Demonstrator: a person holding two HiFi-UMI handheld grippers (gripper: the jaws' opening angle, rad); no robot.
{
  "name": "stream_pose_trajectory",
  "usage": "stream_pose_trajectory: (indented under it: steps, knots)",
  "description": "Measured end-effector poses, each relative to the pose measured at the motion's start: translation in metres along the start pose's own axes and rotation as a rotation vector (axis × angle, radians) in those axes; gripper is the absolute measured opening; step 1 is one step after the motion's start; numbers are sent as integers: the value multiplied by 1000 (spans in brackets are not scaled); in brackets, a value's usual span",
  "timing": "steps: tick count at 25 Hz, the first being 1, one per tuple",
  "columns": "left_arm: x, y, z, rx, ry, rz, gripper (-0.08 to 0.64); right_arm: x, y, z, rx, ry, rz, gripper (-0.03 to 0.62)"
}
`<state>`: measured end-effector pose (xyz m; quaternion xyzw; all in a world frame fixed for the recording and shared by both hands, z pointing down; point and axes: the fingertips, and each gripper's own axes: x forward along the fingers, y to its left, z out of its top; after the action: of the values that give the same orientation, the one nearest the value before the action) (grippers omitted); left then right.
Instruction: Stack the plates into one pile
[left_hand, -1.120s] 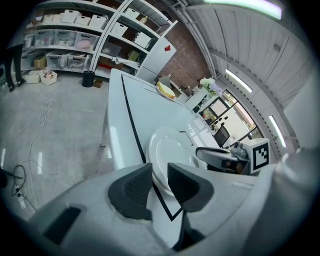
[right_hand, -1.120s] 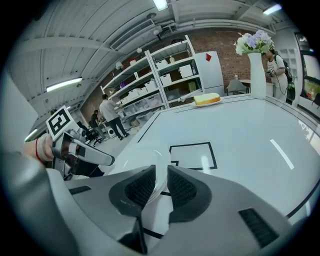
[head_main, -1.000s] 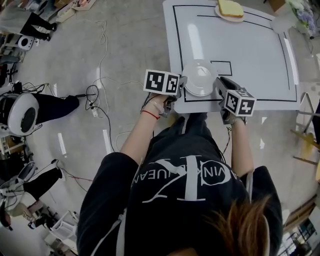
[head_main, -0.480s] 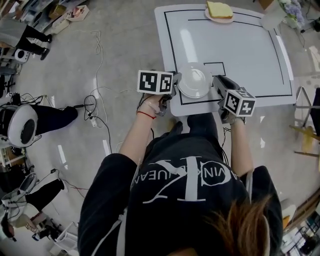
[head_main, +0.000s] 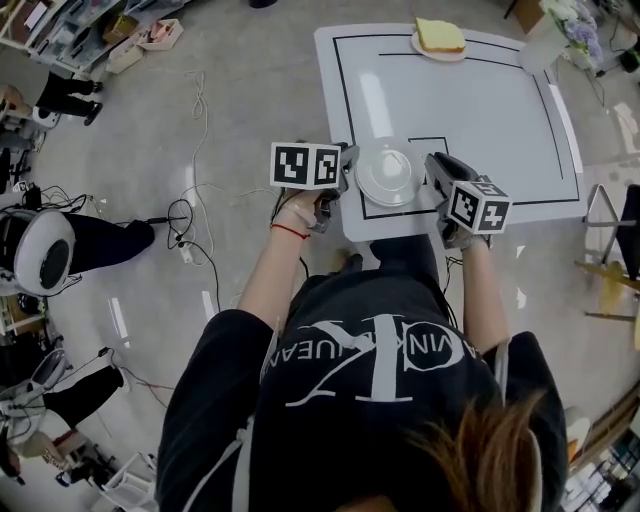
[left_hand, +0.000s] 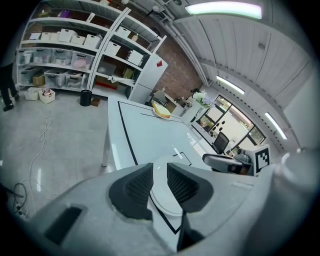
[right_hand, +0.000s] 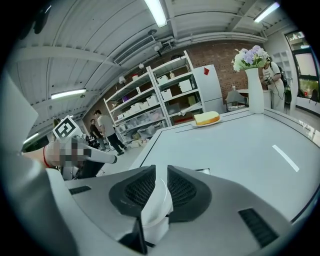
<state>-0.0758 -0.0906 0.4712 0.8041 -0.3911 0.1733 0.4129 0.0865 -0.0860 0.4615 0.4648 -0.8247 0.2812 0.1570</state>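
A white plate (head_main: 386, 175) hangs just above the near edge of the white table (head_main: 480, 110), held from both sides. My left gripper (head_main: 345, 172) is shut on its left rim, and my right gripper (head_main: 432, 175) is shut on its right rim. In the left gripper view the plate (left_hand: 165, 197) runs between the dark pads of the left gripper (left_hand: 160, 182). In the right gripper view the plate's rim (right_hand: 156, 202) is pinched in the right gripper (right_hand: 160, 187). A second plate carrying a yellow slice of cake (head_main: 438, 40) sits at the table's far edge.
A vase of flowers (head_main: 565, 25) stands at the table's far right corner. Black tape lines mark the tabletop. Cables (head_main: 190, 215) trail over the floor to the left, with shelves and people beyond. A chair frame (head_main: 610, 250) stands to the right.
Both grippers have risen a little, carrying the white plate between them. Both grips look unchanged.
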Motion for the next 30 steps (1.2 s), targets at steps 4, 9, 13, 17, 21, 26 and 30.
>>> stream_pose_trajectory:
  steps: [4,9,13,17,21,26,30]
  knots:
    - [-2,-2,14,8,-26,-7,92,-7,-4,14,-25,-20,-16,74]
    - [14,-12,40,26,-49,-11,92,-13,-32,37,-34,-51,-27,75]
    - [32,-21,65,42,-62,-16,94,-5,-65,58,-14,-56,-36,84]
    - [58,-20,93,33,-86,-10,97,9,-98,79,-11,-50,-25,87]
    - [85,-24,113,-6,-107,-18,97,23,-125,88,-28,-18,-6,82]
    - [94,-17,129,34,-154,64,8,42,-131,100,-33,-24,45,2]
    - [81,-18,139,147,-235,91,8,50,-112,109,-51,-57,126,0]
